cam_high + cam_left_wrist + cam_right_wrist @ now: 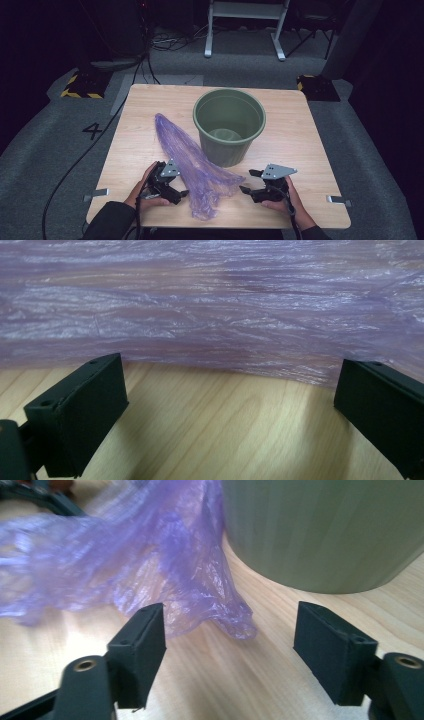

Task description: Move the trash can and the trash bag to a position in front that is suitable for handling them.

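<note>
A crumpled purple plastic bag (pixel 192 165) lies stretched across the wooden table (pixel 300 140), from the middle left down to the front edge. Just right of it stands an upright green bucket (pixel 229 125), and I cannot see anything inside it. My left gripper (pixel 179 182) rests at the bag's left side, jaws open and pointing at it. In the left gripper view the bag (pixel 210 305) lies just beyond the open jaws of that gripper (pixel 229 372). My right gripper (pixel 246 181) is open to the right of the bag's lower end. In the right gripper view a bag corner (pixel 220 615) lies between its spread jaws (pixel 230 612), untouched, with the bucket (pixel 320 530) behind.
The table's front edge runs just below both hands. Metal brackets (pixel 97 194) stick out at its front corners. On the grey floor behind are a white frame (pixel 245 30), cables (pixel 85 150) and yellow-black striped blocks (pixel 82 86).
</note>
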Demonstrator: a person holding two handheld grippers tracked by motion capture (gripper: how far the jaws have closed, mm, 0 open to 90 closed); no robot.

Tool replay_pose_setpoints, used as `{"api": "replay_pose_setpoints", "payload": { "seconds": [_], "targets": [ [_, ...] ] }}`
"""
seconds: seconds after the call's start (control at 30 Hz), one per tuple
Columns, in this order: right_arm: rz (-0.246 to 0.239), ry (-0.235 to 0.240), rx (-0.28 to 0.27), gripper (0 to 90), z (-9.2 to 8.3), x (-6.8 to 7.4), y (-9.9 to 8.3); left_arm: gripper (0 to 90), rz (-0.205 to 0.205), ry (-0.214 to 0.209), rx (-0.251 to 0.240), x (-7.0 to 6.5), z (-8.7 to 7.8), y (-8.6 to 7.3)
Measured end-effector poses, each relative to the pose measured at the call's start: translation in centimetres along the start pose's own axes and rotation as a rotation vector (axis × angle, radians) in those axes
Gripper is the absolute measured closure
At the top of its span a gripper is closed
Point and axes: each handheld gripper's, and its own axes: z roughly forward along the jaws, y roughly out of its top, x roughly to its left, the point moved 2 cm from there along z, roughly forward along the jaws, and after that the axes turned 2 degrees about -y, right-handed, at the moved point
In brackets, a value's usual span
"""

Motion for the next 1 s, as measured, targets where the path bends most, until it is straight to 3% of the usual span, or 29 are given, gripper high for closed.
{"api": "replay_pose_setpoints", "payload": {
  "seconds": [0.1, 0.23, 0.33, 0.37, 0.43, 0.47, 0.53, 0.8, 0.87, 1.0],
  "targets": [
    [0.027, 0.011, -0.007, 32.7, 0.8, -0.4, 0.0, 0.2, 0.002, 0.001, 0.001, -0.1, 0.4, 0.5],
    [0.021, -0.006, 0.009, 37.8, 1.9, -0.4, 0.0, 0.2, 0.007, -0.006, 0.004, -0.3, 1.0, 1.0],
    [-0.016, -0.034, 0.035, 58.6, 2.9, -0.3, 0.0, 0.1, 0.018, -0.016, 0.003, -0.4, 1.2, 1.3],
    [-0.016, -0.034, 0.035, 58.6, 2.9, -0.3, 0.0, 0.1, 0.019, -0.017, 0.002, -0.4, 1.3, 1.4],
    [-0.036, -0.044, 0.064, 75.6, 3.3, -0.4, -0.2, 0.0, 0.020, -0.020, 0.002, -0.3, 1.3, 1.4],
    [-0.036, -0.044, 0.064, 75.6, 3.3, -0.4, -0.2, 0.0, 0.021, -0.020, 0.002, -0.3, 1.3, 1.4],
    [-0.052, -0.057, 0.060, 83.8, 3.2, -0.5, -0.2, 0.2, 0.022, -0.020, 0.004, -0.4, 1.3, 1.4],
    [-0.023, -0.103, 0.072, 88.3, 2.0, -2.2, -1.0, 0.2, 0.028, -0.025, 0.004, 0.0, 0.7, 0.8],
    [-0.016, -0.149, 0.084, 88.2, 1.3, -3.3, -1.4, 0.2, 0.029, -0.028, 0.003, 0.2, 0.4, 0.5],
    [0.016, -0.191, 0.080, 88.0, 0.5, -4.8, -1.9, 0.2, 0.029, -0.026, 0.002, 0.9, -0.2, -0.2]
  ]
}}
